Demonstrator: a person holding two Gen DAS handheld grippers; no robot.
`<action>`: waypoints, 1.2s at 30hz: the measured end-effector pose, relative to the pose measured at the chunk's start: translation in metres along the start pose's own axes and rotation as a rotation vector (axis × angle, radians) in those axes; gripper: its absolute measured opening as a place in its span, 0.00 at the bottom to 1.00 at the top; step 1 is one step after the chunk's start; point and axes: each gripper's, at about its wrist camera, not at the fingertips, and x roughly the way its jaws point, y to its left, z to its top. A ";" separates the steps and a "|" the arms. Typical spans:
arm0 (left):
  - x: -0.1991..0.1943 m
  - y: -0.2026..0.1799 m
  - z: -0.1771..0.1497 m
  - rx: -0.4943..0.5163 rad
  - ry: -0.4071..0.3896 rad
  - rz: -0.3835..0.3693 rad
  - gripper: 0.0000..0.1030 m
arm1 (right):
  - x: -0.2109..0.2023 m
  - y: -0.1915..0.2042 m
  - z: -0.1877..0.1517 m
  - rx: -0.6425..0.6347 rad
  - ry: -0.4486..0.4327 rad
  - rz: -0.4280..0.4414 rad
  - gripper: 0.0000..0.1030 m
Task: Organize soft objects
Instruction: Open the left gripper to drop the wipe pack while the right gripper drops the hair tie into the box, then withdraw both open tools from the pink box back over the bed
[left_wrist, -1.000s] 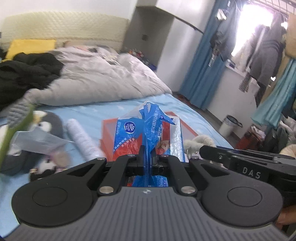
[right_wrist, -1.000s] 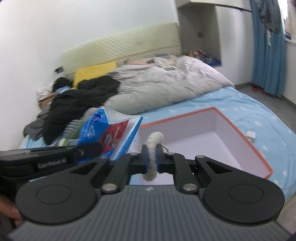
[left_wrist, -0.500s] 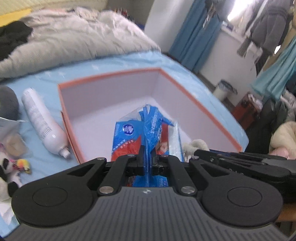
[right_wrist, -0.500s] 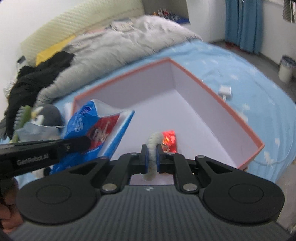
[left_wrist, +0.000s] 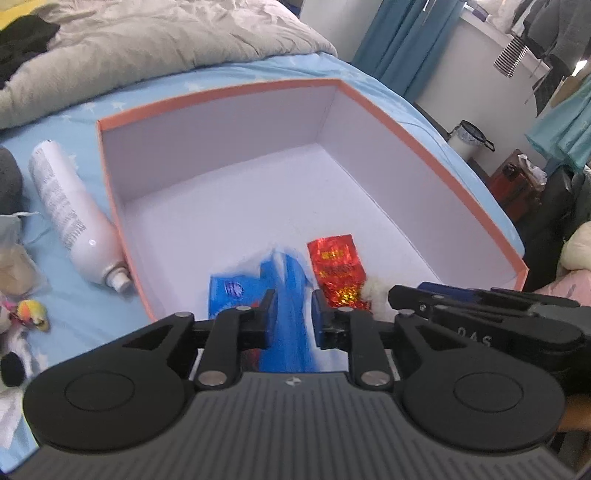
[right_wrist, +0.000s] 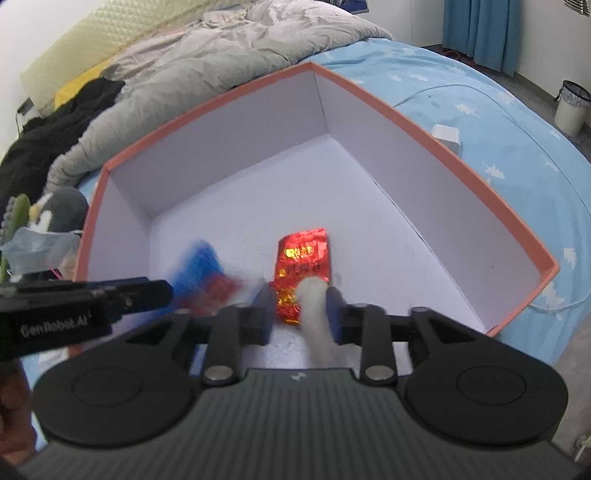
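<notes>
An orange box with a white inside lies on the blue bed. A red foil packet lies on its floor. My left gripper is open over the box's near edge, and a blurred blue tissue pack sits between its jaws, loose. My right gripper is open too, with a blurred white fluffy toy between its jaws.
A white bottle lies left of the box. Small plush toys and a grey penguin plush lie further left. A grey duvet and black clothes lie behind. A white charger lies right of the box.
Both grippers have dropped lower over the box and opened. The blue tissue pack and the white fluffy toy were gripped before and now blur loose between the jaws.
</notes>
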 end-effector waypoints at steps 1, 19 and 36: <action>-0.002 0.001 0.001 -0.001 -0.006 -0.001 0.24 | -0.001 0.000 0.001 0.001 -0.005 0.006 0.33; -0.156 -0.005 -0.029 0.002 -0.223 0.028 0.25 | -0.108 0.044 -0.005 -0.021 -0.190 0.096 0.33; -0.319 0.013 -0.123 -0.059 -0.399 0.074 0.25 | -0.225 0.113 -0.054 -0.122 -0.345 0.240 0.34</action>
